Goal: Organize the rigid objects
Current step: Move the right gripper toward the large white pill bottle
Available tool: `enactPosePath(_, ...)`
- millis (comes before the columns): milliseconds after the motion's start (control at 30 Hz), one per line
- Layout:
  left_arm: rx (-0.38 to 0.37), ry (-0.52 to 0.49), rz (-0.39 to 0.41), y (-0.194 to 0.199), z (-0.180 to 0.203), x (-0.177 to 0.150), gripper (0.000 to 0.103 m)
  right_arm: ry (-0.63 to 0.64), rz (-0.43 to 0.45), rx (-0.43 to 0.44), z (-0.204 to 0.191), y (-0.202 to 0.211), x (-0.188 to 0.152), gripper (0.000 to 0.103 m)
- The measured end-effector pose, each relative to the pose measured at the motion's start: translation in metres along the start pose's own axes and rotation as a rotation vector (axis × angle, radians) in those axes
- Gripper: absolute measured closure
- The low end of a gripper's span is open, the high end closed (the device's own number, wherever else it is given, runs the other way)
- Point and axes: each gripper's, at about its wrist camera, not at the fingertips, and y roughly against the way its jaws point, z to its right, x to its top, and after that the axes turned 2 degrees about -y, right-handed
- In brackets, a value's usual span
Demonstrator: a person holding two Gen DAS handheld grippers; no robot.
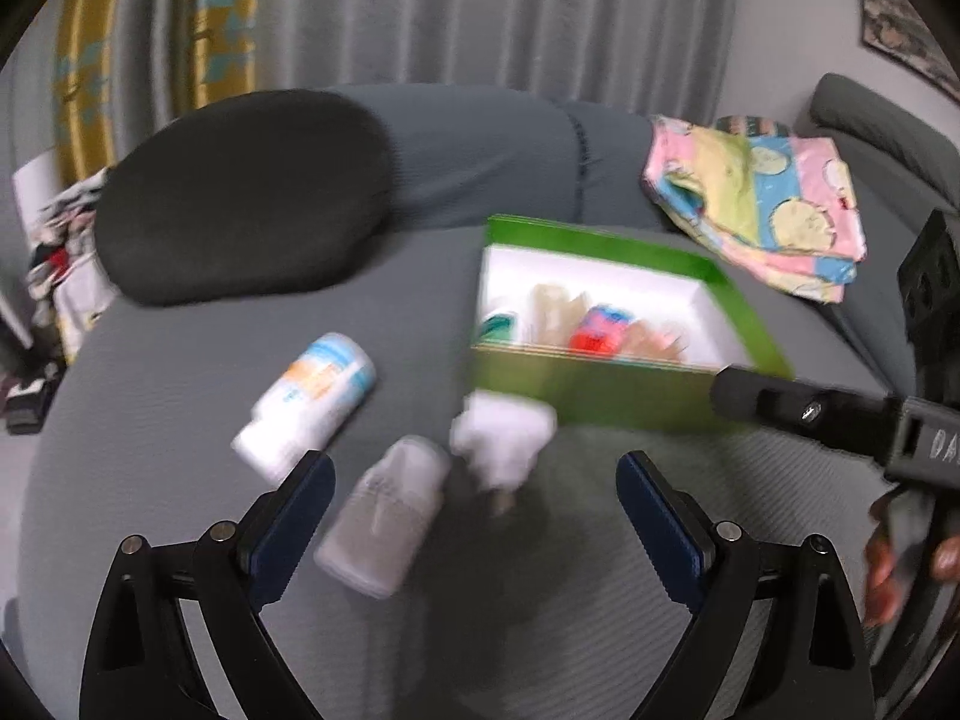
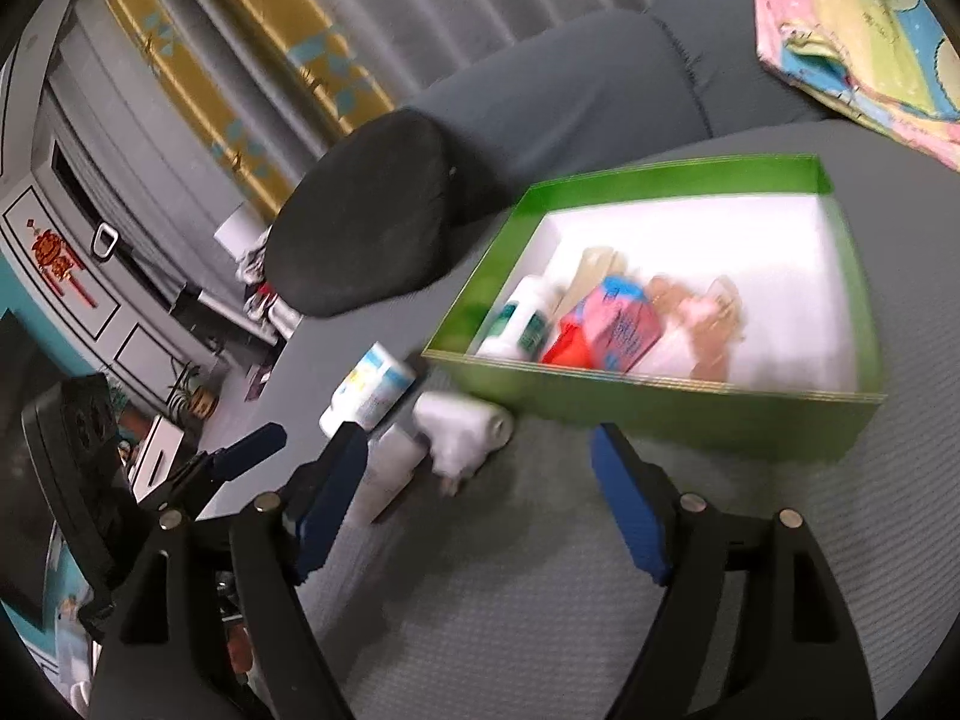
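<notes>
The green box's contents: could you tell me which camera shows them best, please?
The right wrist view: it looks down into the green box, showing a white bottle and a pink-and-red packet. The left wrist view sees the box from farther off, its contents blurred and partly hidden behind the near wall.

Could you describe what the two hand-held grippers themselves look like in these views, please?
Both share one design. The left hand-held gripper and right hand-held gripper have black plastic linkage arms joined by silver round pins, ending in dark blue ridged pads. From the left view, the right one's black body shows a silver screw and partial white lettering. No cables are visible.
</notes>
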Motion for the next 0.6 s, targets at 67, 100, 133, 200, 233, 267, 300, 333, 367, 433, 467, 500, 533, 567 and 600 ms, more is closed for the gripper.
enactPosePath(67,0.019,0.024,-0.021,0.001,-0.016,-0.014,0.008,0.004,-0.026,0.014,-0.007,-0.007,-0.008,0.025)
enactPosePath(100,0.031,0.039,-0.035,0.0,-0.024,-0.02,0.008,0.005,-0.04,0.021,-0.011,-0.011,-0.011,0.025)
enactPosePath(133,0.04,0.049,-0.044,0.0,-0.03,-0.026,0.008,0.007,-0.058,0.027,-0.015,-0.016,-0.016,0.025)
enactPosePath(200,0.052,0.067,-0.061,-0.003,-0.038,-0.033,0.008,0.015,-0.085,0.039,-0.023,-0.026,-0.022,0.025)
enactPosePath(233,0.055,0.076,-0.069,-0.005,-0.042,-0.037,0.008,0.017,-0.106,0.05,-0.029,-0.034,-0.026,0.025)
enactPosePath(267,0.058,0.082,-0.078,-0.007,-0.045,-0.04,0.008,0.016,-0.121,0.06,-0.032,-0.039,-0.029,0.025)
enactPosePath(300,0.059,0.087,-0.086,-0.01,-0.047,-0.041,0.008,0.016,-0.139,0.071,-0.037,-0.046,-0.032,0.025)
enactPosePath(333,0.055,0.091,-0.093,-0.011,-0.05,-0.044,0.008,0.014,-0.159,0.08,-0.042,-0.054,-0.035,0.025)
enactPosePath(367,0.054,0.091,-0.094,-0.011,-0.052,-0.046,0.008,0.014,-0.171,0.084,-0.046,-0.06,-0.036,0.025)
enactPosePath(433,0.046,0.085,-0.092,-0.013,-0.053,-0.047,0.008,0.008,-0.197,0.088,-0.052,-0.073,-0.039,0.025)
enactPosePath(467,0.041,0.079,-0.092,-0.015,-0.053,-0.047,0.008,0.0,-0.208,0.093,-0.054,-0.08,-0.04,0.025)
enactPosePath(500,0.04,0.075,-0.093,-0.017,-0.052,-0.047,0.008,-0.01,-0.218,0.099,-0.055,-0.086,-0.04,0.025)
enactPosePath(533,0.033,0.07,-0.096,-0.02,-0.052,-0.047,0.008,-0.022,-0.227,0.104,-0.057,-0.093,-0.041,0.025)
enactPosePath(567,0.026,0.069,-0.098,-0.023,-0.052,-0.047,0.008,-0.032,-0.236,0.106,-0.057,-0.098,-0.04,0.025)
enactPosePath(600,0.021,0.07,-0.103,-0.027,-0.052,-0.047,0.008,-0.039,-0.244,0.103,-0.057,-0.104,-0.04,0.025)
